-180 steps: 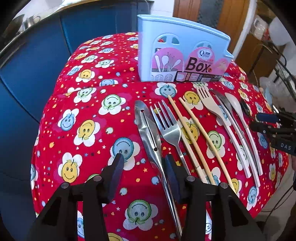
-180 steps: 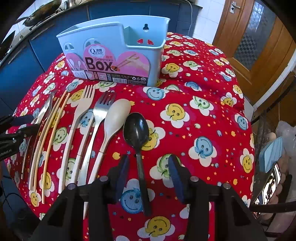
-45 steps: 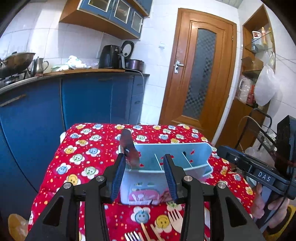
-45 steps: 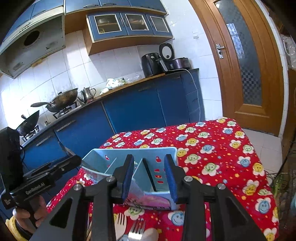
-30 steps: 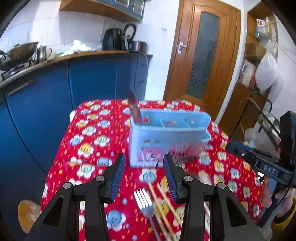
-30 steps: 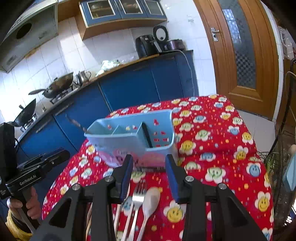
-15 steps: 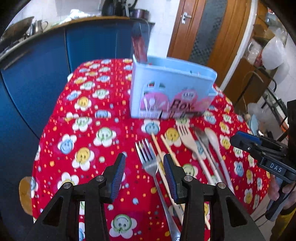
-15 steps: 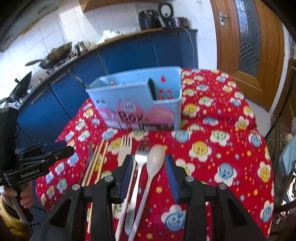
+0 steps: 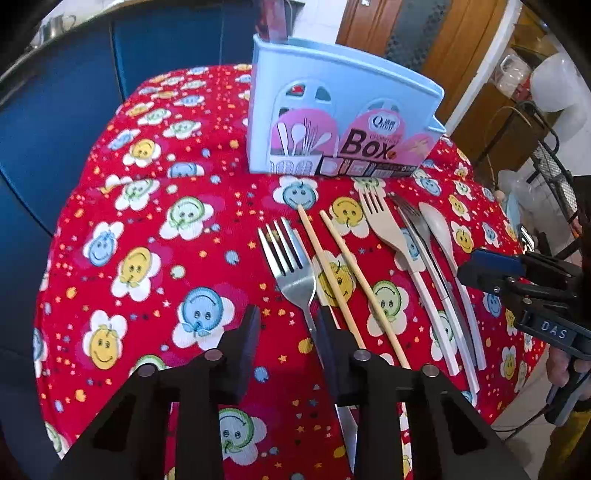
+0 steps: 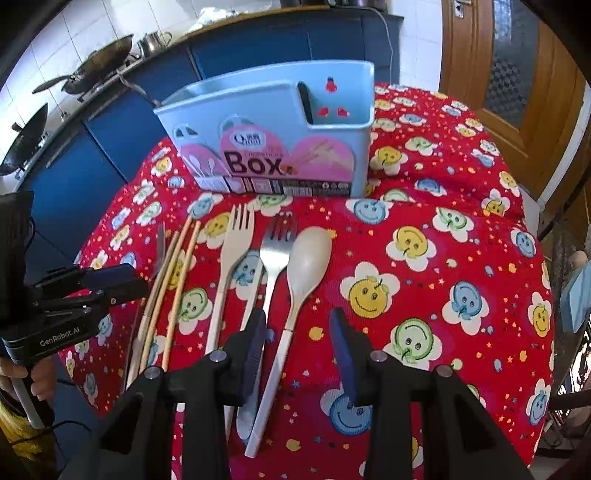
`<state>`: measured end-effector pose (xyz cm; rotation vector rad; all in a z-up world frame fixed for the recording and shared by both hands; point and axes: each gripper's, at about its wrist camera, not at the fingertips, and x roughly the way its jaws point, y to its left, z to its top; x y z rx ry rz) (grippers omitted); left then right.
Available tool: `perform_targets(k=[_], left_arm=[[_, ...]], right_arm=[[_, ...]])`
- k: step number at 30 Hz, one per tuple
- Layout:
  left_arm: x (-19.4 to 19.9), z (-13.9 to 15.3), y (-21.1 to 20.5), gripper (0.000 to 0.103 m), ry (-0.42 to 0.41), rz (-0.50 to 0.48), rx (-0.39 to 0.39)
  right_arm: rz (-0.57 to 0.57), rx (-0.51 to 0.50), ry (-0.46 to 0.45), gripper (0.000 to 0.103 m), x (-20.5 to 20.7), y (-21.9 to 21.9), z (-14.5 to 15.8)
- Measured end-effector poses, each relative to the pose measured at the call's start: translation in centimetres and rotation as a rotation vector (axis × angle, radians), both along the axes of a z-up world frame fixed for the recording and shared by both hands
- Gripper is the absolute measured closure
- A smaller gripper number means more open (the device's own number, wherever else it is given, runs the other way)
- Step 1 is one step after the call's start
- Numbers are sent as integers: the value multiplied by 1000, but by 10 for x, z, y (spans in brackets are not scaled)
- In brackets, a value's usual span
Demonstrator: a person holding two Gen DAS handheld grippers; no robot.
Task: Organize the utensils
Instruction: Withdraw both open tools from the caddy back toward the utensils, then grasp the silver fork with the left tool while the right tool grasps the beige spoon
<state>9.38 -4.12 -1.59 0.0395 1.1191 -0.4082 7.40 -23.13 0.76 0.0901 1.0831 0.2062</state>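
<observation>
A light blue utensil box [image 9: 343,122] [image 10: 273,136] stands at the back of the red smiley tablecloth, with a knife [image 9: 275,20] sticking out of its left end and a black spoon [image 10: 305,101] in its right compartment. In front lie a steel fork [image 9: 291,266], two chopsticks [image 9: 343,266], a cream fork [image 9: 391,236] [image 10: 231,258], another steel fork [image 10: 275,258] and a cream spoon [image 10: 303,273]. My left gripper [image 9: 288,325] is open, low over the steel fork's handle. My right gripper [image 10: 297,332] is open, low over the cream spoon's handle.
The tablecloth [image 10: 443,258] drops off at the near and side edges. Blue kitchen cabinets [image 9: 74,92] stand behind the table, with woks on a stove [image 10: 92,66]. A wooden door [image 10: 517,74] is at the back right.
Since six seconds ago the knife and black spoon went from the table into the box. In the last second both grippers have come down, empty, toward the row of utensils.
</observation>
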Motion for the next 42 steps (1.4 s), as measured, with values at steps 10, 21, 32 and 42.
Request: perform_targets(k=[10, 21, 32, 42], left_arm=[[8, -3, -4, 80, 39, -23, 8], [18, -3, -12, 89, 64, -52, 45], [4, 1, 6, 100, -18, -22, -86], [-13, 7, 21, 102, -88, 16, -175]], right_arm=[[16, -23, 95, 70, 15, 0, -9], [66, -88, 178, 73, 36, 11, -9], [9, 30, 67, 95, 22, 1, -7], [-33, 150, -175, 95, -19, -9, 20]])
